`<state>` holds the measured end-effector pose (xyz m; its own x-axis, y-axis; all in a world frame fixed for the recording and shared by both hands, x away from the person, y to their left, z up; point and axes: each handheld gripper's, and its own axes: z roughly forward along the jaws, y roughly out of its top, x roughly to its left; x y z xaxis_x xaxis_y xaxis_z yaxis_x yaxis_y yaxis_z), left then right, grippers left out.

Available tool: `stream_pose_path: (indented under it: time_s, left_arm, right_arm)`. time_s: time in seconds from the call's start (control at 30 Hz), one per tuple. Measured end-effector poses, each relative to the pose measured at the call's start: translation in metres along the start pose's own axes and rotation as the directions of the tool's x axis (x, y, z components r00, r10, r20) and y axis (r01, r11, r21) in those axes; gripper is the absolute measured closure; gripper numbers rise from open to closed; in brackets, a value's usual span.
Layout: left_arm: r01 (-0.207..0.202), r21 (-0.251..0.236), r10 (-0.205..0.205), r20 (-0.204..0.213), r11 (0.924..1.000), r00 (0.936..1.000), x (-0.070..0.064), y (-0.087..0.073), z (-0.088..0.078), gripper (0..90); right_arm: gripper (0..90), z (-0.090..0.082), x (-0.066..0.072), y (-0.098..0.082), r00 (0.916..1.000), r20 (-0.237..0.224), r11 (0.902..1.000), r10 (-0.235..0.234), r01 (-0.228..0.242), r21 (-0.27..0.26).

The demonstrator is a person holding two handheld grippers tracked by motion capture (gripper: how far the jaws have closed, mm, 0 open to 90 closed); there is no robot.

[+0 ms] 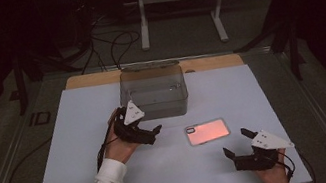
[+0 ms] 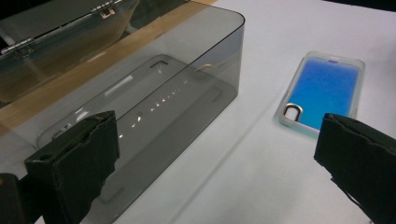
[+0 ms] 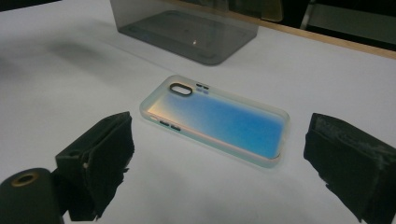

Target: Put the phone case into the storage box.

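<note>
Hovering near phone case (image 1: 207,131): right gripper (image 1: 237,142) spread; left gripper (image 1: 158,134) spread beside smoky box (image 1: 153,93).

A high camera is looking forward and down over the whole white worktop (image 1: 116,181) from its near edge. Two close cameras are riding low on the grippers, each looking between its own black jaws. Both are taking in the phone case (image 2: 322,93) (image 3: 217,119) and the smoky box (image 2: 154,107) (image 3: 187,28) toward the far edge, which the high camera is sharing.
</note>
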<state>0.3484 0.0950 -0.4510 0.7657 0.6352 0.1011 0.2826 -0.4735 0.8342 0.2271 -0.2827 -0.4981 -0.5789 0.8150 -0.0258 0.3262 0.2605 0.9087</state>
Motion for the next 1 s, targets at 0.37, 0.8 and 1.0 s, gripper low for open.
stream_pose_path:
  time_s: [0.37, 0.8, 1.0]
  left_arm:
    - [-0.011, 0.052, 0.009, 0.026, 0.9986, 0.9996, 0.003, 0.005, 0.014, 0.8]
    - [-0.032, 0.106, 0.026, 0.059, 0.9938, 0.9979, 0.0, 0.011, 0.033, 0.8]
    - [-0.046, 0.12, 0.039, 0.062, 0.9917, 0.9973, -0.001, 0.016, 0.038, 0.8]
  right_arm:
    - [8.3, 0.0, 0.0, 0.0, 1.0, -0.004, 1.0, -0.006, 0.006, 0.005]
    - [8.2, 0.0, 0.0, 0.0, 0.9999, -0.009, 0.9999, -0.007, 0.007, 0.01]
    - [8.2, 0.0, 0.0, 0.0, 0.9999, -0.01, 0.9999, -0.007, 0.007, 0.01]
